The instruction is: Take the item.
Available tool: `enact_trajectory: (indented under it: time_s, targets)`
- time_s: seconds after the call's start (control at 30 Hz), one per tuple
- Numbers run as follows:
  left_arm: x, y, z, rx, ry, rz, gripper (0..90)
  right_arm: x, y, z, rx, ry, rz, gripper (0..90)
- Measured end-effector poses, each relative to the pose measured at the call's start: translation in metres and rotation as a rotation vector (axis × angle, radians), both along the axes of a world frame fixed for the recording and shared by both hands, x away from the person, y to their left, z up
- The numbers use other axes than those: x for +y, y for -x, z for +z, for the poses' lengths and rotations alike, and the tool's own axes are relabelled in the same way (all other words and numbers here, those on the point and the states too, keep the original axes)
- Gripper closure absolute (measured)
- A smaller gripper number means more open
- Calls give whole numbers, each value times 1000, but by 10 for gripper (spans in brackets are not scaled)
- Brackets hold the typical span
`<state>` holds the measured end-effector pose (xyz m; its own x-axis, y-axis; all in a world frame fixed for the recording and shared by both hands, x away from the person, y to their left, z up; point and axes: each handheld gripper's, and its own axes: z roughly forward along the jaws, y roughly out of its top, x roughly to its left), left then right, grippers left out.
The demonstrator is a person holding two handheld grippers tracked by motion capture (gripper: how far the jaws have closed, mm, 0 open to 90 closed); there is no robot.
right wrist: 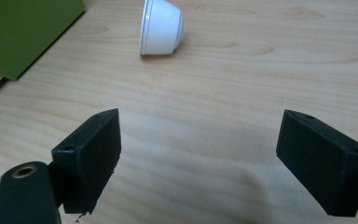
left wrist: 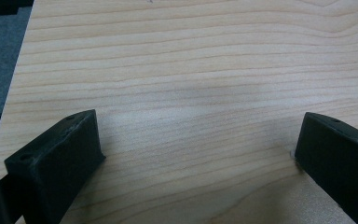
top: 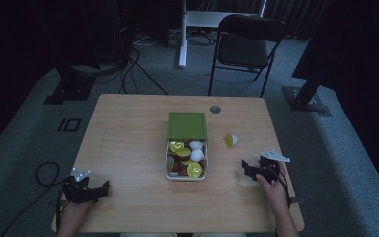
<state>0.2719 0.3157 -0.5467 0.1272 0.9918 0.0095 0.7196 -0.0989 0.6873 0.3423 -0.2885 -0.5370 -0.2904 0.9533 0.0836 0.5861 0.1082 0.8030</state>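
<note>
On the light wooden surface (top: 128,143) we see a white box with a raised green lid (top: 187,126), placed in the middle and full of small capsules with yellow-green and white tops (top: 187,157). One loose white capsule with a yellow-green top (top: 231,140) lies on its side just right of the box (in the right gripper view it shows beyond the jaws (right wrist: 161,27)). The left claw (top: 97,189) and the right claw (top: 249,169) both rest low near the front edge, jaws wide apart, holding nothing.
</note>
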Motion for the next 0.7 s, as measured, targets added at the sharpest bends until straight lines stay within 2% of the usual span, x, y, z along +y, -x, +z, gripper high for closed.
enact_trajectory:
  time_s: [0.37,0.47,0.53,0.7]
  targets:
    - [0,0,0,1,-1,0,5,-15,19,-6,14,12,-44,134]
    - [0,0,0,1,-1,-1,5,-24,27,-9,23,6,-94,134]
    - [0,0,0,1,-1,-1,5,-28,31,-11,40,-1,-110,134]
    - [0,0,0,1,-1,0,5,-34,39,-9,40,-15,-134,134]
